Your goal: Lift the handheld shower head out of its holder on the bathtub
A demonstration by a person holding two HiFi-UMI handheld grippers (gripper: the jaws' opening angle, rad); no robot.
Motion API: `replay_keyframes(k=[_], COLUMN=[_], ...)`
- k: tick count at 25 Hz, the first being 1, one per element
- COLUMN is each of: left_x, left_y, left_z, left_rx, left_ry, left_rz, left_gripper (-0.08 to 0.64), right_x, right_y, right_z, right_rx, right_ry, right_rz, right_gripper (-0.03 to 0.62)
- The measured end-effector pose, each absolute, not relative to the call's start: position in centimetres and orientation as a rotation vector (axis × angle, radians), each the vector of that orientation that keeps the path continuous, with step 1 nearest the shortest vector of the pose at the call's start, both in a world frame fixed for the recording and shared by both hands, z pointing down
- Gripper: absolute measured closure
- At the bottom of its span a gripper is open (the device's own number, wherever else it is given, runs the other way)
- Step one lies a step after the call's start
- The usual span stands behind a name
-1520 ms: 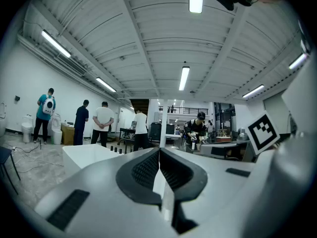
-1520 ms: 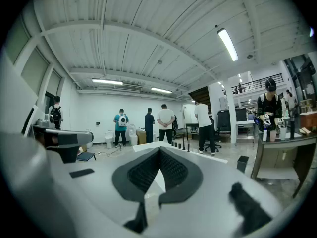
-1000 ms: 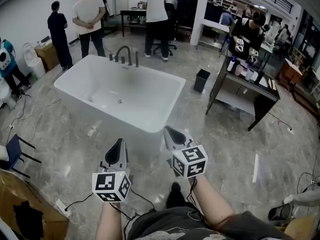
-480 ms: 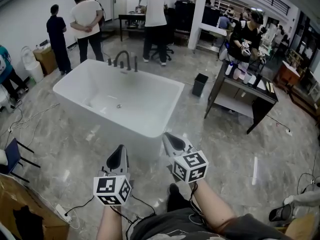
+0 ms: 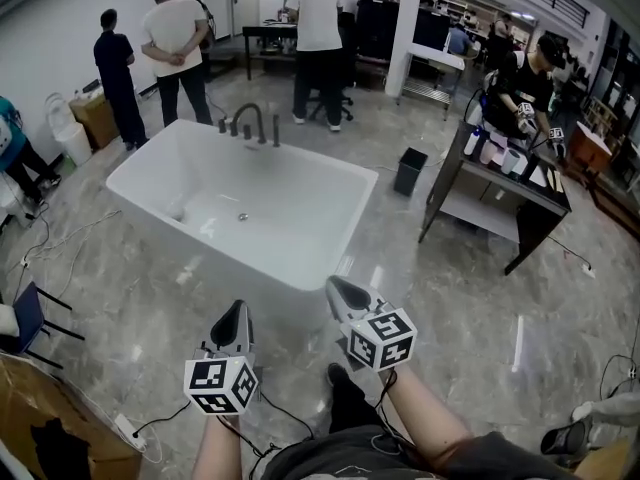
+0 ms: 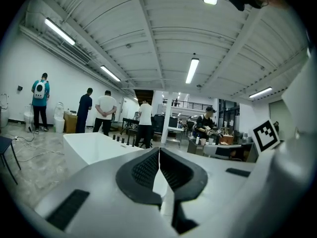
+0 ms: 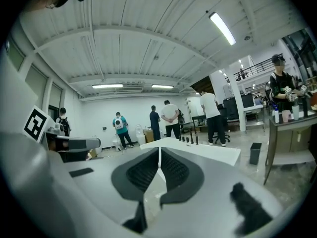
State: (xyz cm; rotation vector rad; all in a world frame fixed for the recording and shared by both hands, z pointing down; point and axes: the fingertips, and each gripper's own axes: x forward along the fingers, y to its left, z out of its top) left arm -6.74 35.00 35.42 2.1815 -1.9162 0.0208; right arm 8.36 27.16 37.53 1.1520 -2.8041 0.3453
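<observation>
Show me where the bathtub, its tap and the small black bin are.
bathtub (image 5: 220, 240): head view, on its near outer wall.
tap (image 5: 251, 107): head view, on the top of the arched spout at the far rim.
black bin (image 5: 408, 171): head view, on its front face.

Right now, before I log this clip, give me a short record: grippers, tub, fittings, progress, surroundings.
left gripper: shut, empty, short of the tub
right gripper: shut, empty, also short of the tub
tub: white, freestanding, ahead of both grippers
faucet: on the tub's far rim, small upright fittings beside it
shower head: too small to single out among those fittings
progress: nothing touched yet
surroundings: people standing beyond the tub; black bin and table to its right
</observation>
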Motion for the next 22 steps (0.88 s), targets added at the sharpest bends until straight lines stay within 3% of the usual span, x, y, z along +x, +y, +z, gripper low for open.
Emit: replay_keyframes(k=[22], left_x=[-6.4], left_y=[12.3], left_z=[38.5], left_rx=[1.957], left_ry=[-2.023], left_rz=[0.158], left_gripper=[0.543], right_x=[9.3], right_y=[1.7], right_z=[41.9], right_rx=[0.95], right_ry=[-2.774], right_rz=[0.521], right_gripper=[0.565])
